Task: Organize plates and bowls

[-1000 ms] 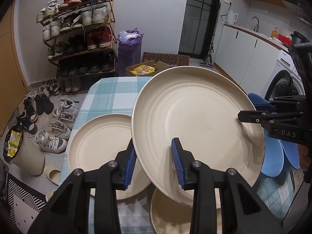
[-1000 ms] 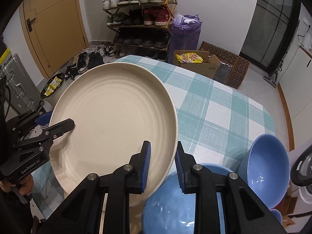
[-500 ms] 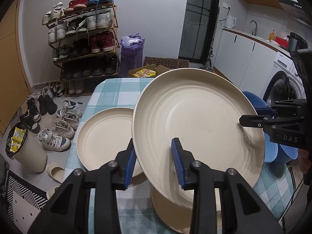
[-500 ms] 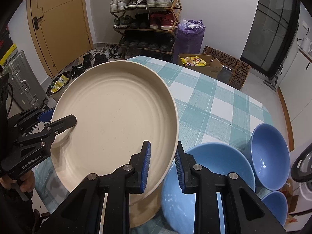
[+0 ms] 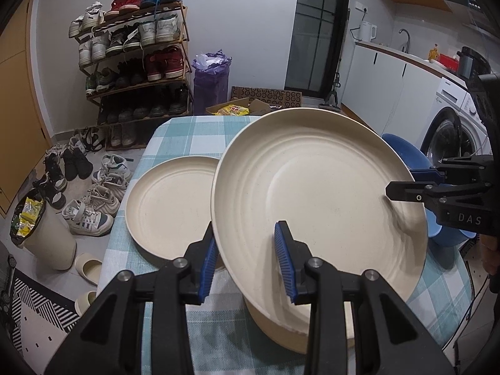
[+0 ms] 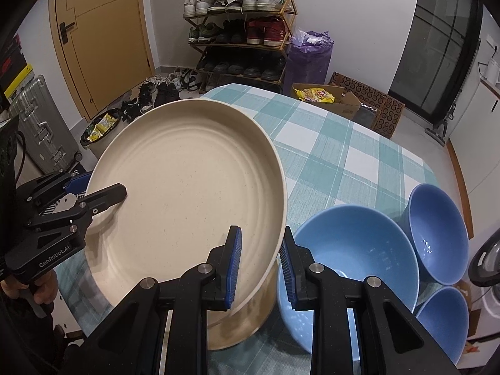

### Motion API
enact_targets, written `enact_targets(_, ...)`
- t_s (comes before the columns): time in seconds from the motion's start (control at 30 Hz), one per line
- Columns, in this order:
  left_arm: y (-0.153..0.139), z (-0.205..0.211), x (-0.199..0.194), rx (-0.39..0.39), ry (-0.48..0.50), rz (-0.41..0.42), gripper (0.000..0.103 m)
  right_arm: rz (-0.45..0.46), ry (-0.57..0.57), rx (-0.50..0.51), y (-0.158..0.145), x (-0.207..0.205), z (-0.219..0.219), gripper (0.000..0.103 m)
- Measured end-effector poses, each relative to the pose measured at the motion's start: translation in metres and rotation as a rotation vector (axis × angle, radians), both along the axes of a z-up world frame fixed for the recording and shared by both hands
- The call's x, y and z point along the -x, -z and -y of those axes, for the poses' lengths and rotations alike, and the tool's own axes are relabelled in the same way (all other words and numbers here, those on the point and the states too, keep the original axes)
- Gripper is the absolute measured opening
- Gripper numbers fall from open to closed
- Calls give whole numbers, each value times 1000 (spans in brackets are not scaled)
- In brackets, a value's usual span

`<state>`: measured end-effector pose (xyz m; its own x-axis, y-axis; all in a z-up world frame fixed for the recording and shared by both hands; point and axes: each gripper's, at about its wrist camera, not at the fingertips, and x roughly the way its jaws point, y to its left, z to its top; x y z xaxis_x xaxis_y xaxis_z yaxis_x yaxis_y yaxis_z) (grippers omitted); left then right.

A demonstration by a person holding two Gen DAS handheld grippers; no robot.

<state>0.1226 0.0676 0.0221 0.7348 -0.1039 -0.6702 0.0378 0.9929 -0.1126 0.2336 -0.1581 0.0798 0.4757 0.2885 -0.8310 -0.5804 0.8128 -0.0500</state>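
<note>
A big cream plate (image 5: 312, 206) is held up in the air over the table (image 5: 193, 137), which has a blue and white checked cloth; the plate is tipped, not flat; the left gripper (image 5: 247, 261) pinches the near edge of the big cream plate, with one blue pad under the rim and one on top, so its fingers are clamped on the plate; the right gripper (image 6: 259, 268) does the same on the other side of the plate, with its two blue pads squeezed on the rim; in the left view the right gripper shows as a black claw at the right edge of the plate, and in the right view the left gripper shows at the left edge of the plate, with a hand (image 6: 37, 290) under it; right below the big cream plate sits a second cream plate (image 5: 281, 328) on the table, and only its near rim peeks out; left of the big cream plate lies a third cream plate (image 5: 168, 206), flat on the cloth; right of the big cream plate stand three blue bowls, a large bowl (image 6: 353, 268) just beside it, a middle bowl (image 6: 437, 231) behind that one, and a small bowl (image 6: 443, 322) at the table's edge; far behind the plate, past the table, a shoe rack (image 5: 134, 59) full of shoes stands by the wall.
</note>
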Motion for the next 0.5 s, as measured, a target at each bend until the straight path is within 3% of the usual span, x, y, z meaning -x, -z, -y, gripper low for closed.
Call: enact_targets(0.5, 7, 2, 18, 2, 4, -2, 34, -13, 0, 6, 15, 21, 6, 25)
